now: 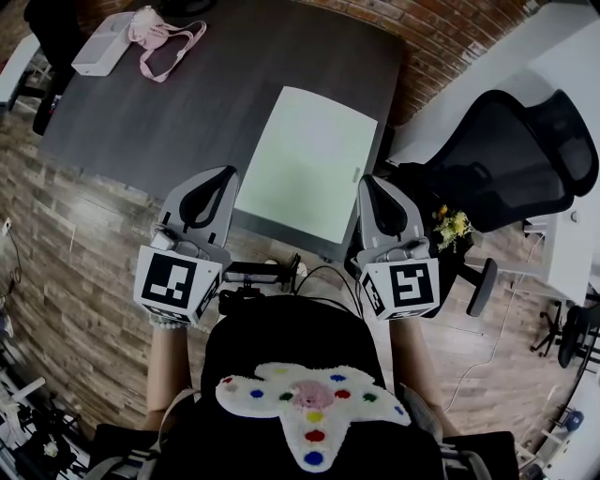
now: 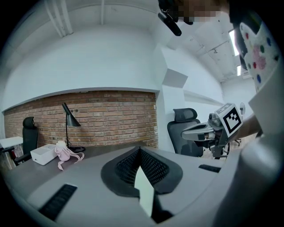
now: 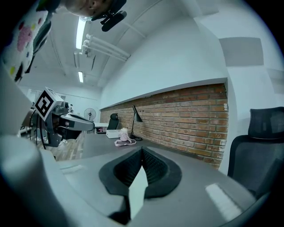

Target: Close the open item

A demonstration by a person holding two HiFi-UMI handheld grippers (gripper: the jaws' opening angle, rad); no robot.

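The pale flat item [image 1: 306, 161] lay at the near edge of the dark bench [image 1: 216, 84], apparently already flat, with the left claw [image 1: 223, 178] and right claw [image 1: 368, 183] pinched together, empty and short of it; closing judged either complete or unstarted, the next move being to check for a raised cover.

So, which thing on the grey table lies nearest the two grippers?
The pale green flat sheet, at the near edge; the white box and pink strapped item sit at the far corner.

You're facing a dark grey table [image 1: 216, 94], pale green rectangular sheet [image 1: 307, 159] lying nearest, pink strapped pouch [image 1: 150, 28] resting beside white box [image 1: 101, 47].
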